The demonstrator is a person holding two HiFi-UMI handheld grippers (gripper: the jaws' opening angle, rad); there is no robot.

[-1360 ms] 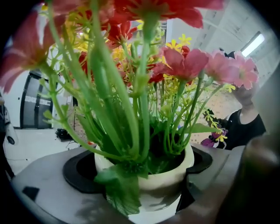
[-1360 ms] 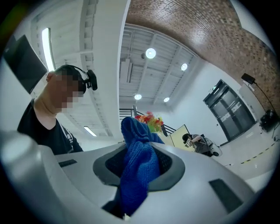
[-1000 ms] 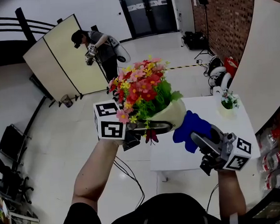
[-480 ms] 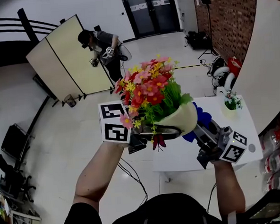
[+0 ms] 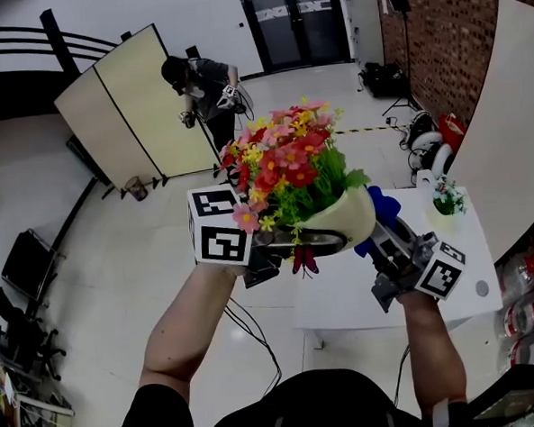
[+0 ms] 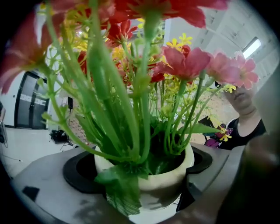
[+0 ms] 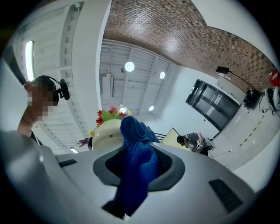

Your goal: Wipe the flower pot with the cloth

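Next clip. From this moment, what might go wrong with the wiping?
The flower pot hangs tilted in the air, clamped only by the left gripper; pressure from the cloth may twist it loose. The right gripper pinches just part of the cloth, so rubbing might drag it out.

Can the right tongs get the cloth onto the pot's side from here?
Probably yes. The right tongs hold the cloth right beside the pot, which the left tongs hold up in the air. Nothing shows between cloth and pot wall.
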